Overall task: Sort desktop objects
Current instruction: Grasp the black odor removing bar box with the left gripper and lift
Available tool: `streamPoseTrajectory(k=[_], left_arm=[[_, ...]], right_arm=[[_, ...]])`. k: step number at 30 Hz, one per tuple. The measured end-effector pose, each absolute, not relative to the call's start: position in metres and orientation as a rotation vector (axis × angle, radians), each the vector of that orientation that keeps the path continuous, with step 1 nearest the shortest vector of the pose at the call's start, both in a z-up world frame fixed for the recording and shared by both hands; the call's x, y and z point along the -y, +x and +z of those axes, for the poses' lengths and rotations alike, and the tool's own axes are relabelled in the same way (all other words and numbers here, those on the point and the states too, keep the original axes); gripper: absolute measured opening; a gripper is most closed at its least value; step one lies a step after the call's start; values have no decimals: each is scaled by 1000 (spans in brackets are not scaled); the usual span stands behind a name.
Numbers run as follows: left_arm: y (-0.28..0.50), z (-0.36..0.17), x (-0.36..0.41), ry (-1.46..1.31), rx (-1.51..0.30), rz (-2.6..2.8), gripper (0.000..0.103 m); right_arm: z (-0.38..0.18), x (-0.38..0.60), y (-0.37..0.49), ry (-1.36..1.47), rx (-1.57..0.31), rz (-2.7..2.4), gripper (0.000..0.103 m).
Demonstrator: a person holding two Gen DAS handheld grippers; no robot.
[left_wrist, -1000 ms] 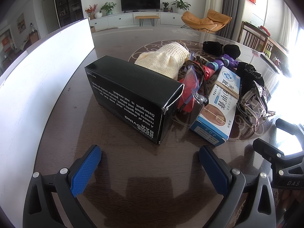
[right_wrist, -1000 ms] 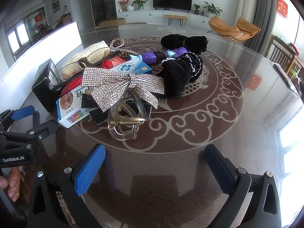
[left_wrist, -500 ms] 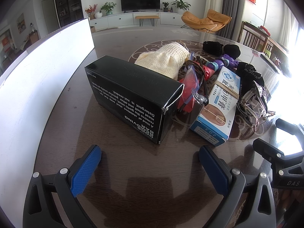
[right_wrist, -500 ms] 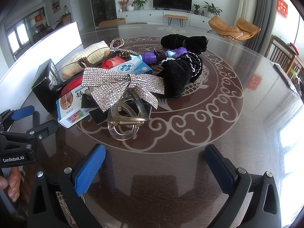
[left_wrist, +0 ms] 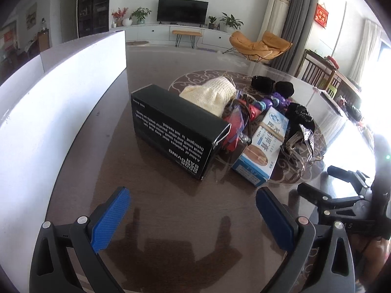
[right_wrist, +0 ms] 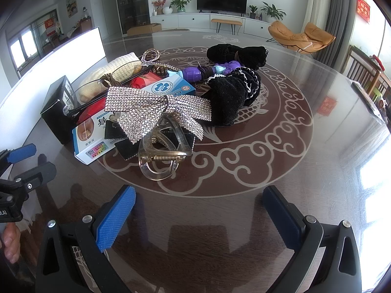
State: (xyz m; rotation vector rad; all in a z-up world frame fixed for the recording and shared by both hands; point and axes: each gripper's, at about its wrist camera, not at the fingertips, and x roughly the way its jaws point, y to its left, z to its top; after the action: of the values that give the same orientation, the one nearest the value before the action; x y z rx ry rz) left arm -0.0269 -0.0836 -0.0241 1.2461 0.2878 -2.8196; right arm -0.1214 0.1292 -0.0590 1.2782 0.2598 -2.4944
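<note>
A pile of small objects lies on the dark round table. A black box [left_wrist: 176, 127] stands nearest my left gripper [left_wrist: 193, 214], which is open and holds nothing. To the box's right lie a blue-and-white carton [left_wrist: 262, 146], a cream knitted pouch [left_wrist: 212, 95] and a red item [left_wrist: 234, 129]. In the right wrist view a rhinestone bow [right_wrist: 156, 112] rests on a clear claw clip [right_wrist: 161, 156], just ahead of my right gripper [right_wrist: 198, 217], open and empty. Behind them are black velvet scrunchies [right_wrist: 232, 102] and a purple toy [right_wrist: 207, 72].
A tall white panel [left_wrist: 53, 112] stands along the table's left side. The other gripper's black frame [left_wrist: 347, 202] shows at the right edge of the left wrist view. Bare glass tabletop [right_wrist: 317, 171] lies right of the pile. Chairs and a TV cabinet are far behind.
</note>
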Motion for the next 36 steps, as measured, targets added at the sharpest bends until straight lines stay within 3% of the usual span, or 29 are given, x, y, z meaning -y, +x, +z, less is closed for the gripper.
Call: streamPoseTrajectory(k=[5, 10, 18, 25, 29, 36], left_arm=[[-68, 11, 97, 1133, -377, -2777, 103], [-112, -11, 109, 1254, -332, -2643, 103], [-60, -30, 127, 1215, -458, -2603, 103], [-54, -36, 113, 1243, -285, -2651, 103], [-57, -14, 107, 1148, -319, -2802, 103], [-76, -22, 70, 1347, -230, -2992, 103]], right_arm=[[-59, -129, -121, 1278, -260, -2494, 103], [-59, -129, -121, 1278, -260, -2495, 103], [-59, -129, -122, 1278, -260, -2495, 103], [-59, -129, -121, 1278, -260, -2495, 103], [-59, -129, -122, 1278, -259, -2495, 103], [-59, -129, -121, 1278, -259, -2495, 103]])
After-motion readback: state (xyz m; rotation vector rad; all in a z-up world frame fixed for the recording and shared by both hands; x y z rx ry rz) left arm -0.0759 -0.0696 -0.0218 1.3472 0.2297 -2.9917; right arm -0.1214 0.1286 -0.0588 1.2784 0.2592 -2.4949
